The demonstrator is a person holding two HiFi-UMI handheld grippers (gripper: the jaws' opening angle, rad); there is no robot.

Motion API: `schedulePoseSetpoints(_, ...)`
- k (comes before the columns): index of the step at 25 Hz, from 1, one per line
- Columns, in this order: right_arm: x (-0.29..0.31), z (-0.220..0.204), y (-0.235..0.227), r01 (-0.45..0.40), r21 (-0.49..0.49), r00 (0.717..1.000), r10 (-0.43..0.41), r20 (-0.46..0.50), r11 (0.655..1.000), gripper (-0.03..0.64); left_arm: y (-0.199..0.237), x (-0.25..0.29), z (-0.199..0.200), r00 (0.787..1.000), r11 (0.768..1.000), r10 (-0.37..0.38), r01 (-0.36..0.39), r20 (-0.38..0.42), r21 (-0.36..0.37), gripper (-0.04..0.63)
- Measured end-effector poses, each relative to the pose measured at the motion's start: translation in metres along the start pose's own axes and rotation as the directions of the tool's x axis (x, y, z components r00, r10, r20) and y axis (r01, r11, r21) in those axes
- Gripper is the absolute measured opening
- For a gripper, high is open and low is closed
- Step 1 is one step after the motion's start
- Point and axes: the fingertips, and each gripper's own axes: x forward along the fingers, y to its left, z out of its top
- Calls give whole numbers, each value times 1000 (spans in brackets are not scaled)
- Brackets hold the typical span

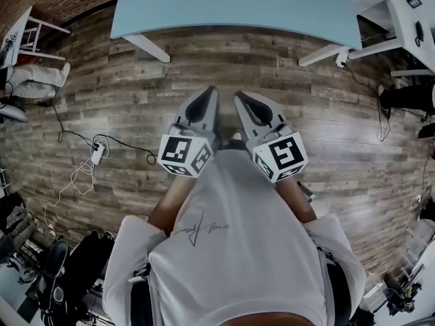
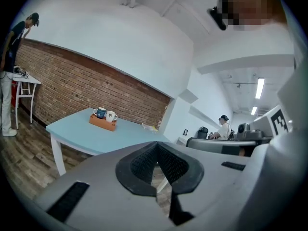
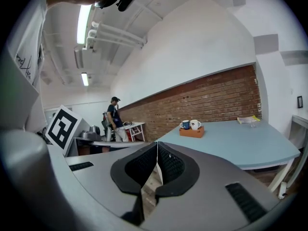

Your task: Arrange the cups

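Two cups (image 3: 194,124) on far table (image 1: 238,5), out of reach, so left gripper (image 1: 211,92) & right gripper (image 1: 238,96) prob. wait near torso, both clenched, empty.

Tabletop (image 1: 238,2) stands ahead of the person, across a strip of floor (image 1: 122,107). Left gripper (image 1: 207,92) and right gripper (image 1: 242,96) sit side by side over the floor, short of the tabletop's near edge. On the tabletop, toward the brick wall (image 2: 72,85) behind it: tray (image 2: 102,122) carrying left cup (image 2: 100,112) and right cup (image 2: 111,115), just beside each other. Flat paper item (image 3: 250,120) lies further right on the tabletop. Power strip (image 1: 97,153) on the floor left of the left gripper; side table (image 1: 27,32) far left.
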Motion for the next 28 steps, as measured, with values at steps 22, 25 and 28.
schedulePoseSetpoints(22,155,48,9,-35,-47,999,33,-25,998,20,121,46,89,996,998,-65,65,68,6,8)
schedulePoseSetpoints(25,163,52,6,-18,-47,1000,17,-19,999,20,129,49,95,994,997,-80,79,69,15,8)
schedulePoseSetpoints(28,167,53,1,-12,-37,1000,11,-20,999,21,135,50,97,994,997,-82,82,67,10,8)
